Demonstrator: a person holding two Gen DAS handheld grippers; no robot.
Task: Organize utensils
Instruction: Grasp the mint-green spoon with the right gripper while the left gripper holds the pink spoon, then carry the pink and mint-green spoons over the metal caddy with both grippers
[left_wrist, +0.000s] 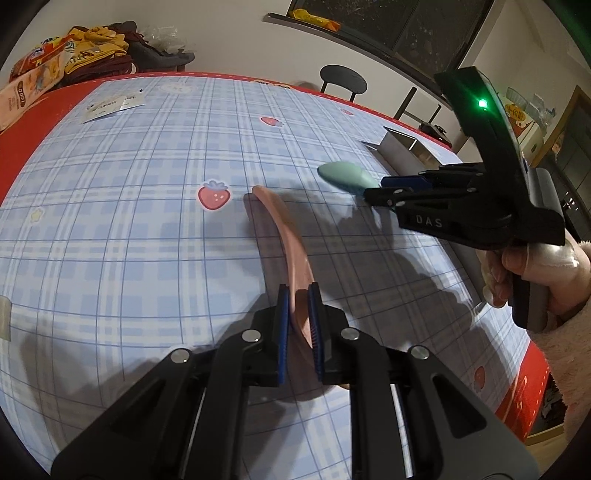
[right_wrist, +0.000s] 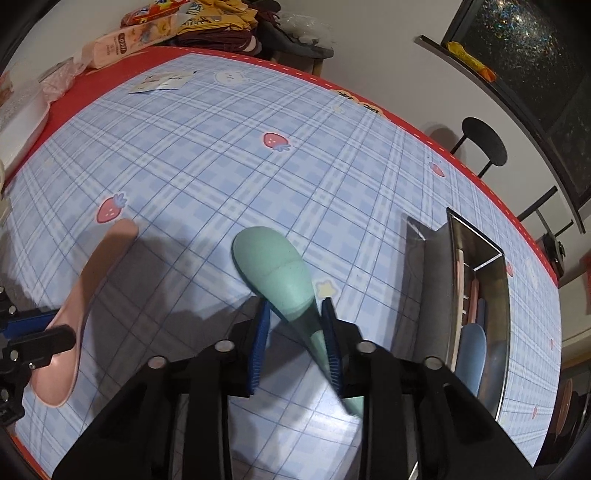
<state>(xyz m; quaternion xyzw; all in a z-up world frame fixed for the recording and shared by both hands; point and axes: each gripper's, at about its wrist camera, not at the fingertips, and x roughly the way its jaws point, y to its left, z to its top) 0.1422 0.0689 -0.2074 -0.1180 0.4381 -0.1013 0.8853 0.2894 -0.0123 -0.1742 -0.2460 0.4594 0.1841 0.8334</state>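
1. Spoons fill both of my tools at once: the left gripper (left_wrist: 300, 317) is closed on the neck of the pink spoon (left_wrist: 284, 240), and the right gripper (right_wrist: 295, 343) sits around the handle of the green spoon (right_wrist: 275, 267).

2. On the left, the blue pads (left_wrist: 283, 325) pinch the pink handle with almost no gap. The bowl end runs back under the tool and the long handle points away across the checked tablecloth (left_wrist: 129, 240). I judge this grip is taken close to the bowl so the spoon does not swing.

3. On the right, my jaws stand nearly shut with the green handle between them. The right-hand pad (right_wrist: 332, 343) lies against the handle; on the other side I see a sliver of gap, so I cannot tell for certain that the clamp is complete.

4. Green spoon placement: its bowl faces down and forward of my fingertips, and the handle slants back past the right finger.

5. Just right of that tool stands the metal organizer tray (right_wrist: 476, 236), with a blue spoon (right_wrist: 471, 350) and other pale utensils already lying lengthwise inside. I take that as the destination, hence both spoons being taken by their handles.

6. From the left camera, the right gripper (left_wrist: 384, 194) and the hand (left_wrist: 517, 273) carrying it sit between my pink spoon and the tray (left_wrist: 399, 146).
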